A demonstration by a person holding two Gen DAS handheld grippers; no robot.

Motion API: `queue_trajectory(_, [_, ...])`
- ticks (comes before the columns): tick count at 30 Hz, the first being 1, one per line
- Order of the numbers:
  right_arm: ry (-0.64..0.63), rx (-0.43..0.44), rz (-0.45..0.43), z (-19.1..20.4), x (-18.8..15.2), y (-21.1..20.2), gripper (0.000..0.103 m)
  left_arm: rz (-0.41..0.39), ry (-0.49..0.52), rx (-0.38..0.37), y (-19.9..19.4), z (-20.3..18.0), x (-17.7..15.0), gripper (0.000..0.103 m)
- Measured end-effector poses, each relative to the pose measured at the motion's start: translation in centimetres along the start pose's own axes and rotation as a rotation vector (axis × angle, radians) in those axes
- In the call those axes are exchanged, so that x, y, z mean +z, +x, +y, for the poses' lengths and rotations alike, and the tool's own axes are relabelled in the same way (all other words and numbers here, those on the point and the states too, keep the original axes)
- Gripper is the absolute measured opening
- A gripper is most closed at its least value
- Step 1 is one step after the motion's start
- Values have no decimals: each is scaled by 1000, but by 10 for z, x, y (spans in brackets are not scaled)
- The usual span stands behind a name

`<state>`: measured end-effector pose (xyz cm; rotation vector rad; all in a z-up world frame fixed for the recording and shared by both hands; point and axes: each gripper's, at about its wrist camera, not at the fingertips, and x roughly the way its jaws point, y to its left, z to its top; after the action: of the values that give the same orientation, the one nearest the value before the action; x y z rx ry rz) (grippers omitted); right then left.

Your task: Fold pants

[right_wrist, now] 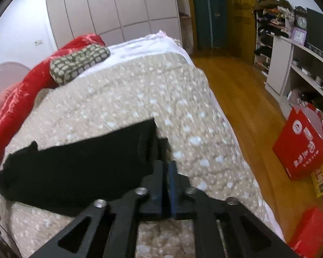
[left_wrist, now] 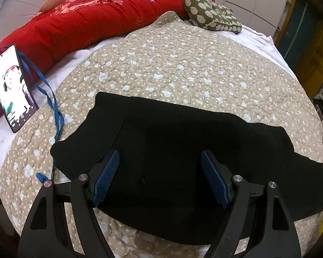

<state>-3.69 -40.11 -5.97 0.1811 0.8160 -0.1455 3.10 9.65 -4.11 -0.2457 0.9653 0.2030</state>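
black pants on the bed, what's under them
The black pants lie on a beige quilt with pale blue shapes, which shows on every side of them. Whatever lies directly beneath the fabric is covered.

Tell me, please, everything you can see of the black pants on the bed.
The black pants are plain, dark, matte fabric, looking soft and finely ribbed at the edge. They lie flat, already folded into a broad band across the beige quilt, reaching the near edge. The open left claw hovers over them.
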Motion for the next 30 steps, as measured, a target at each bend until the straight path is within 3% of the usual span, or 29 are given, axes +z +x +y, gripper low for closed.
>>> queue_trajectory(2, [13,43,-12,4,3,-3,42,-1,3,1,0,0,0,79])
queue_trajectory(7, [1,69,30,20,0,16,42,-1,11,7,0,0,1,79])
queue_trajectory(8, [-26,75,60,25,-4,26,41,-1,11,6,0,0,1,79])
queue_trajectory(9, [-37,81,73,28,-7,30,22,-1,10,6,0,0,1,79])
queue_trajectory(10, [-33,103,84,30,-9,32,9,0,11,7,0,-1,0,79])
queue_trajectory(11, [-33,98,69,32,-9,27,8,0,12,7,0,-1,0,79])
queue_trajectory(14, [-77,92,18,37,-4,5,7,6,11,6,1,0,1,79])
queue_trajectory(17, [-97,90,29,36,1,-11,7,5,12,7,0,0,1,79])
queue_trajectory(23, [-86,-2,124,30,-18,26,6,-6,28,12,-1,-4,-1,79])
queue_trajectory(25, [-63,-2,92,26,-17,24,6,-14,18,-6,-5,-4,-1,79])
queue_trajectory(29, [-82,-77,33,22,-4,2,20,-58,26,-54,-25,-14,-1,79])
queue_trajectory(30, [-86,-57,7,23,1,-5,20,-69,41,-60,-31,-20,-1,79])
